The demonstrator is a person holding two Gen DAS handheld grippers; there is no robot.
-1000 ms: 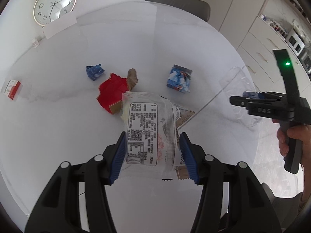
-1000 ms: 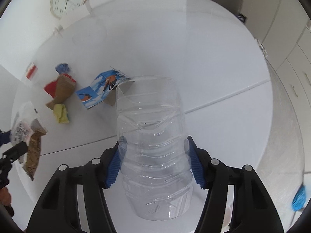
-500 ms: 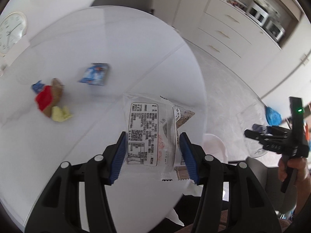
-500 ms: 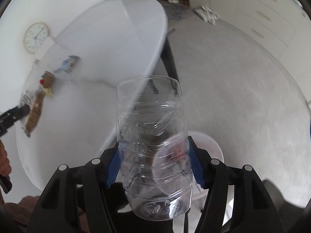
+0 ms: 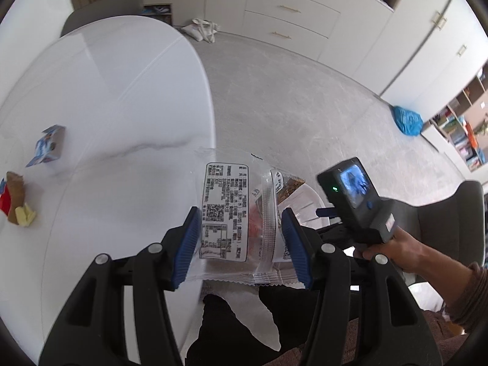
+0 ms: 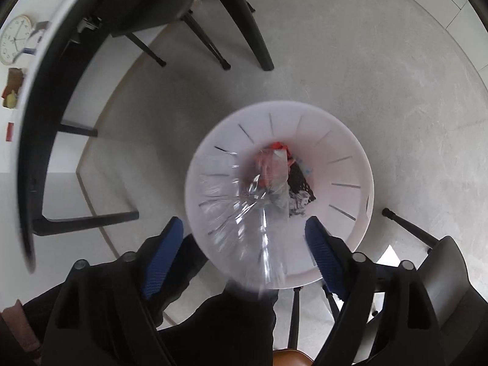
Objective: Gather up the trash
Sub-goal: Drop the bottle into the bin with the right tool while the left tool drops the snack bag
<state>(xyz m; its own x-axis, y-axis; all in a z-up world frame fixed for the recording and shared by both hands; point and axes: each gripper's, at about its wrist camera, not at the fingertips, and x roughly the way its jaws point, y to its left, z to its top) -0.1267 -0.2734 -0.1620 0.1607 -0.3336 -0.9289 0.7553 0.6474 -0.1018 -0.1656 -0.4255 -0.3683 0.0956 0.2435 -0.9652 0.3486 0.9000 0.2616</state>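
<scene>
My left gripper (image 5: 241, 245) is shut on a clear plastic wrapper (image 5: 227, 210) with a printed label, held past the white table's edge (image 5: 195, 140). My right gripper (image 6: 244, 248) is open above a white round bin (image 6: 350, 164) on the floor. A clear plastic bottle (image 6: 241, 213), blurred, is falling between the open jaws into the bin, which holds other trash (image 6: 283, 167). The right gripper's body (image 5: 357, 201) shows in the left wrist view, with the bin's rim (image 5: 308, 201) behind the wrapper. More trash lies on the table: a blue-white carton (image 5: 48, 145) and brown and yellow scraps (image 5: 18, 201).
Black table and chair legs (image 6: 210, 30) stand on the grey floor around the bin. A grey chair (image 5: 451, 222) is at the right. White cabinets (image 5: 292, 15) line the far wall, with a blue bag (image 5: 407, 120) on the floor.
Both grippers swung from the table toward the floor bin. The right gripper opened and let go of the bottle, which is dropping into the bin. The left still holds the wrapper.
</scene>
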